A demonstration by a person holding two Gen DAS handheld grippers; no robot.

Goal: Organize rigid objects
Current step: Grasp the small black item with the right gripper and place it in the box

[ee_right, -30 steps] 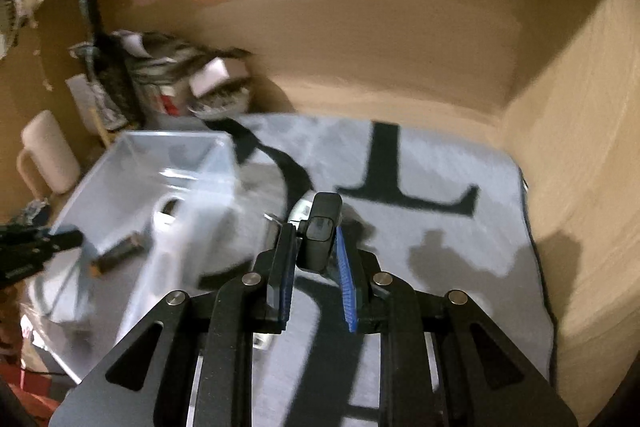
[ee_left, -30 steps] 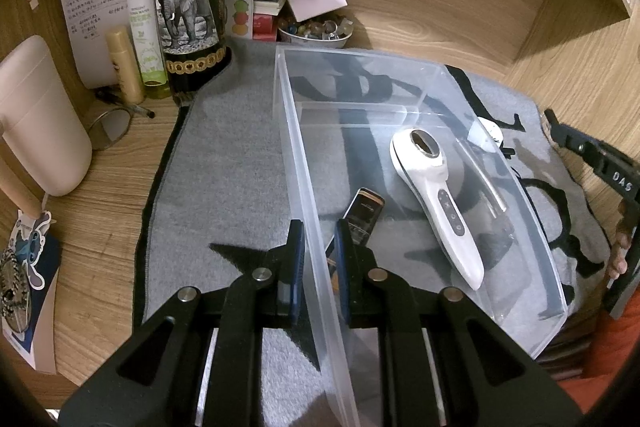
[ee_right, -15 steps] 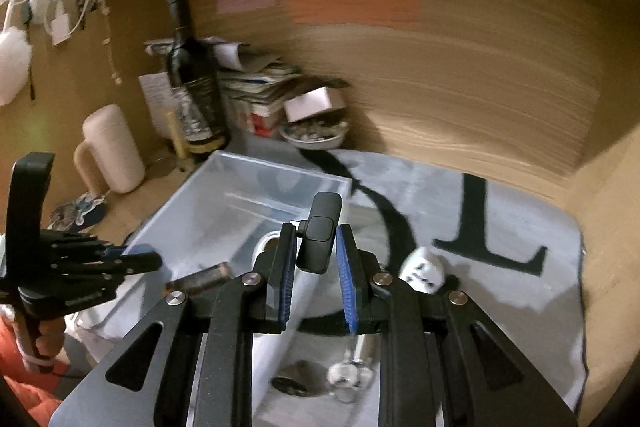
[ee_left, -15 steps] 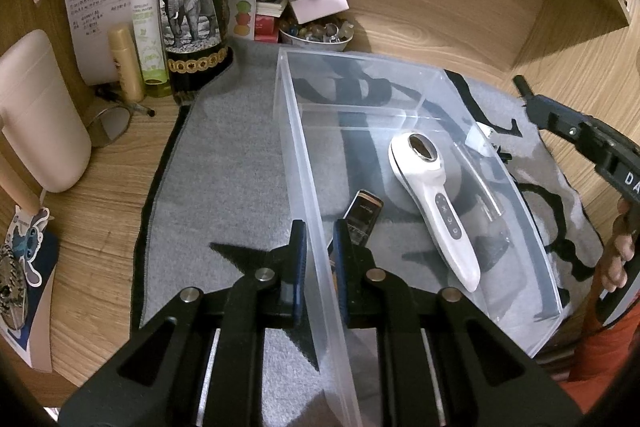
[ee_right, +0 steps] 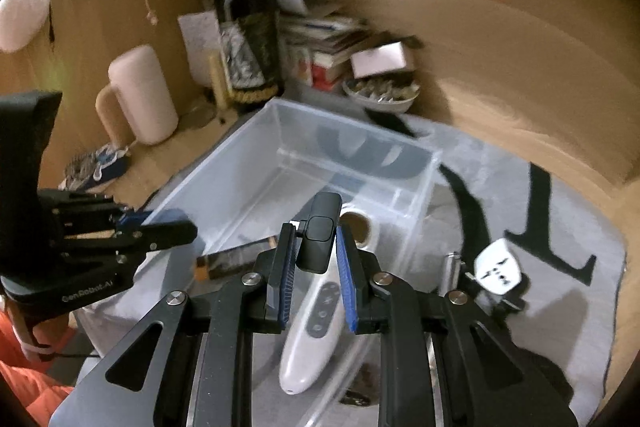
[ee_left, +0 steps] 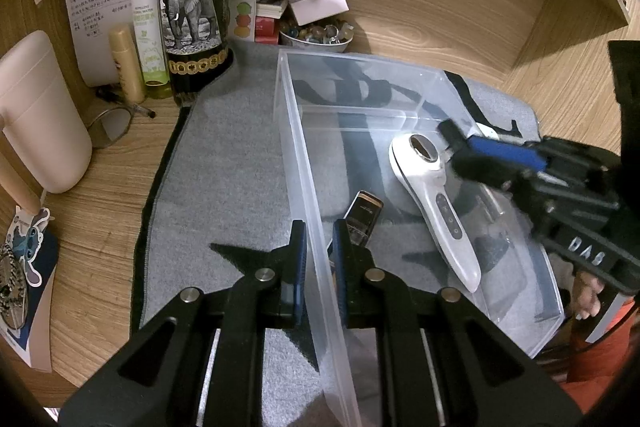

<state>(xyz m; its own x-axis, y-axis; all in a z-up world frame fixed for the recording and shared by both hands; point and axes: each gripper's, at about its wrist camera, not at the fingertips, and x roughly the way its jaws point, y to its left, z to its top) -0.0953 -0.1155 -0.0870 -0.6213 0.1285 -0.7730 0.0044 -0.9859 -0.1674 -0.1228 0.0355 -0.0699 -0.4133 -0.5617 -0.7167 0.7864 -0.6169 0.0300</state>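
Two claws are at work: the right claw (ee_right: 316, 263) pinches a small black device (ee_right: 319, 239) by its flat sides, above the clear bin (ee_right: 256, 143), directly over the white handheld massager (ee_right: 316, 323). It looks light, stiff and smooth, so a mid-body hold suits it, while the left claw (ee_left: 319, 251) is narrowed onto the bin's near wall.

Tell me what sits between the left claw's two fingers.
The clear bin's near side wall stands between the left claw's fingers, seen in the left wrist view.

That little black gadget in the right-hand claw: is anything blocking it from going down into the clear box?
Nothing visible blocks it. The right gripper holds the black gadget above the open-topped clear box. Directly beneath lies a white handheld device on the box floor; bare floor remains beyond it.
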